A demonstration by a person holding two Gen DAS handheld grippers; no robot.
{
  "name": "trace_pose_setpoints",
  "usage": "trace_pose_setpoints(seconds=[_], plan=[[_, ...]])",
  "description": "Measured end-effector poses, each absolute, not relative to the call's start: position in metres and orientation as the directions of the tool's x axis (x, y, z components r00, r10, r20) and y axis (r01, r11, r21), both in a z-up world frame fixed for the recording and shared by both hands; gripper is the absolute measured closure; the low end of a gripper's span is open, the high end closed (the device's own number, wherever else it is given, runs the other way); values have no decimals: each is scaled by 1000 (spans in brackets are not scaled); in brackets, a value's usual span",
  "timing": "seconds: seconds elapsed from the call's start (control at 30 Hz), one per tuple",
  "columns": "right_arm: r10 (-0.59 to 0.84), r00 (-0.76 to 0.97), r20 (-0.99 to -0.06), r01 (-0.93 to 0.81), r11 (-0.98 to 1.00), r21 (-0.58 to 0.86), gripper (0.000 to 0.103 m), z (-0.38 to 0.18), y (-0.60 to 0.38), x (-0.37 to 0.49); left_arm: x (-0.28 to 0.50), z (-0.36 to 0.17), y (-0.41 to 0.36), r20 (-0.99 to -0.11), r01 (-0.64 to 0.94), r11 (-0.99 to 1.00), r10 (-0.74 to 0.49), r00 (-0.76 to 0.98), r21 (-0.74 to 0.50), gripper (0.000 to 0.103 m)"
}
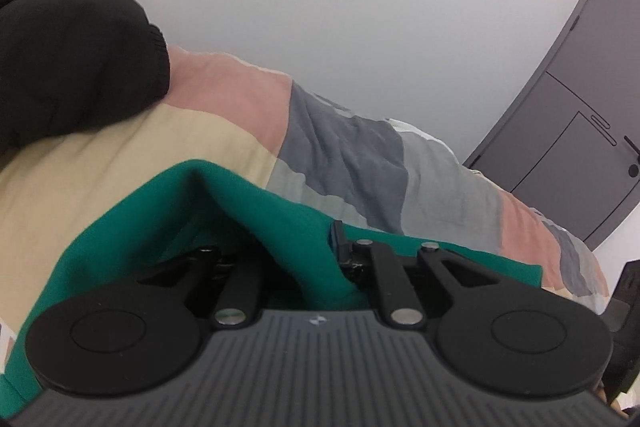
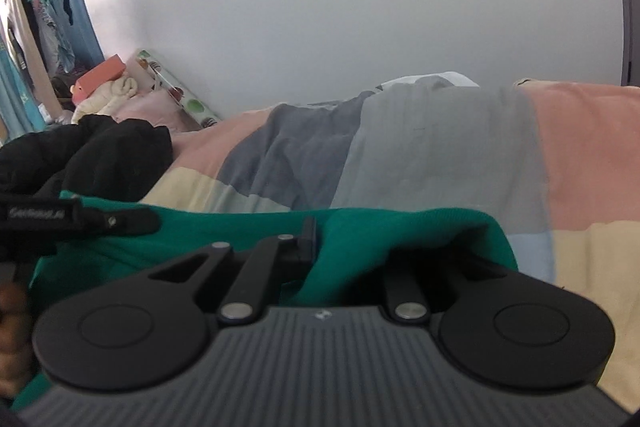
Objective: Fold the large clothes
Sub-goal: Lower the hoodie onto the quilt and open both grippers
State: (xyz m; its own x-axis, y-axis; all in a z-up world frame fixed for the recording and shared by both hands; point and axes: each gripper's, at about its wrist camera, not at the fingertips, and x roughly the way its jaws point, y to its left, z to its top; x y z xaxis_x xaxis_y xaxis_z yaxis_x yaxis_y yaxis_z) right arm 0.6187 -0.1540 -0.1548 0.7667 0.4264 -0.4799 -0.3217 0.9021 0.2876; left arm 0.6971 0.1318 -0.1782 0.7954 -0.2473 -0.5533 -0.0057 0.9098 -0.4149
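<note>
A green garment [image 1: 160, 211] lies on the bed and is bunched up over my left gripper [image 1: 276, 239]. The cloth runs between the jaws and hides the left finger, so the gripper is shut on a fold of it. In the right wrist view the same green garment [image 2: 200, 239] drapes over my right gripper [image 2: 352, 239], which pinches another fold. Its left finger [image 2: 308, 227] shows and its right finger is covered. The left gripper [image 2: 120, 221] also appears at the left edge of that view, low over the cloth.
The patchwork bed cover [image 1: 340, 147] in pink, grey and cream stretches to a white wall. A black jacket [image 1: 72, 67] is heaped at the left [image 2: 100, 151]. A grey door [image 1: 580, 107] stands at the right. Pillows and bundles [image 2: 112, 87] lie at the bed's far end.
</note>
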Motion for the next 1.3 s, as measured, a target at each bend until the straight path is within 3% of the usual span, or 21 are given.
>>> trace_pose_setpoints(seconds=[0.03, 0.13, 0.17, 0.2, 0.27, 0.73, 1.1, 1.3], plan=[[425, 770, -476, -319, 903, 289, 88, -156, -157, 617, 696, -174, 130, -551, 1, 914, -245, 798, -405, 88], [410, 785, -464, -302, 908, 291, 85, -150, -166, 609, 669, -140, 125, -542, 13, 916, -248, 803, -400, 59], [404, 788, -464, -291, 909, 298, 76, -147, -171, 604, 660, -132, 124, -531, 18, 915, -250, 809, -403, 46], [411, 785, -463, -288, 904, 315, 63, -144, -175, 597, 651, -124, 125, -517, 25, 915, -250, 819, -403, 44], [429, 787, -444, -301, 894, 331, 55, -136, -182, 580, 636, -112, 124, -507, 22, 920, -235, 829, -391, 44], [440, 824, -357, -348, 890, 295, 54, -53, -205, 375, 402, -15, 107, -413, 50, 940, -196, 890, -338, 44], [408, 835, -369, -332, 909, 252, 54, -47, -222, 231, 253, -33, 97, -421, -42, 944, -106, 901, -326, 44], [382, 822, -422, -310, 923, 230, 54, -70, -227, 194, 220, -78, 136, -468, -180, 887, -45, 882, -426, 44]])
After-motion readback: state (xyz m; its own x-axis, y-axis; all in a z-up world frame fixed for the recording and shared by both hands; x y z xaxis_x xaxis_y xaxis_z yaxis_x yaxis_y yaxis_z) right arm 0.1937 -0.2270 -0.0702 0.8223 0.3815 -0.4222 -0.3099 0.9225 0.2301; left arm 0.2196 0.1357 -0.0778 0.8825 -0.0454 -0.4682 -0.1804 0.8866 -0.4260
